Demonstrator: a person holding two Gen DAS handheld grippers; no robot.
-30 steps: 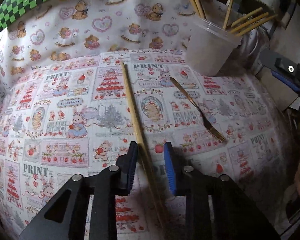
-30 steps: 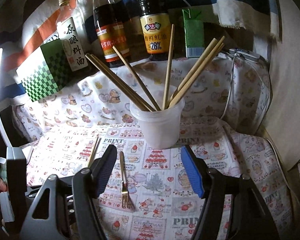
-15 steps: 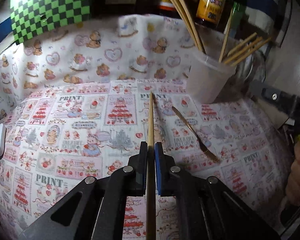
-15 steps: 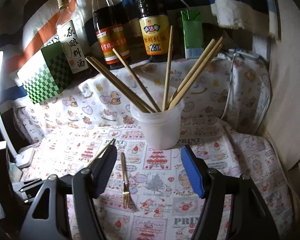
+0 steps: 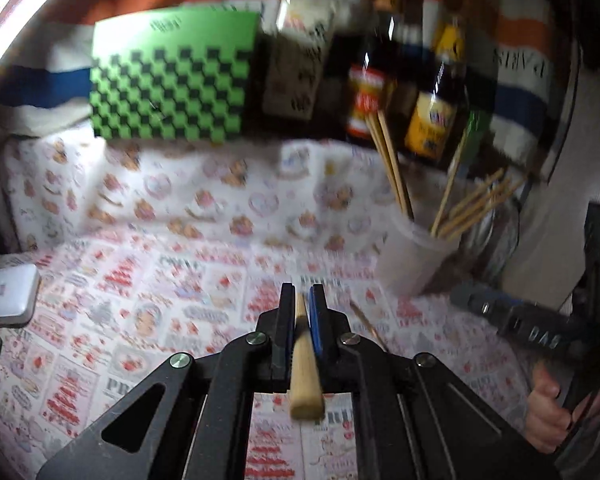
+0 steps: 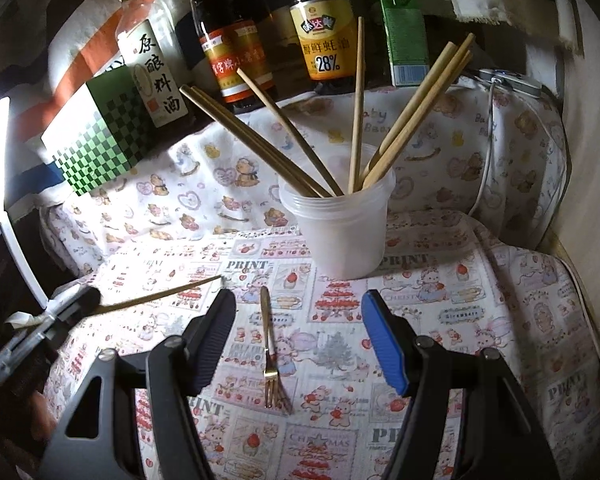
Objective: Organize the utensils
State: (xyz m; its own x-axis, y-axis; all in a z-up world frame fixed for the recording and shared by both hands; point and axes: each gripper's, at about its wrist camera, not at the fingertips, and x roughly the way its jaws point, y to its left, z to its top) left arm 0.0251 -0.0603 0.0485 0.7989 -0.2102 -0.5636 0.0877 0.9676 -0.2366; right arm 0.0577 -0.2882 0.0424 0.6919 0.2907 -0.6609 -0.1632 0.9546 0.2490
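My left gripper [image 5: 301,296] is shut on a wooden chopstick [image 5: 305,364] and holds it lifted off the cloth; from the right wrist view the chopstick [image 6: 160,296] sticks out toward the cup from the left gripper [image 6: 72,304]. A translucent plastic cup [image 6: 340,228] holds several chopsticks [image 6: 356,120]; it also shows in the left wrist view [image 5: 416,260] at the right. A gold fork [image 6: 270,348] lies on the printed cloth between the right gripper's fingers; its handle shows in the left wrist view [image 5: 366,326]. My right gripper [image 6: 298,328] is open and empty above the fork.
Sauce bottles [image 6: 320,32], a green checkered box [image 6: 100,140] and a green carton [image 6: 406,36] stand at the back. A white device [image 5: 4,296] lies at the left edge. A cable [image 6: 488,152] hangs at the right of the cup.
My left gripper closed on the chopstick and lifted it off the cloth, tilting upward and toward the cup. The right gripper stayed open over the fork, drifting slightly closer.
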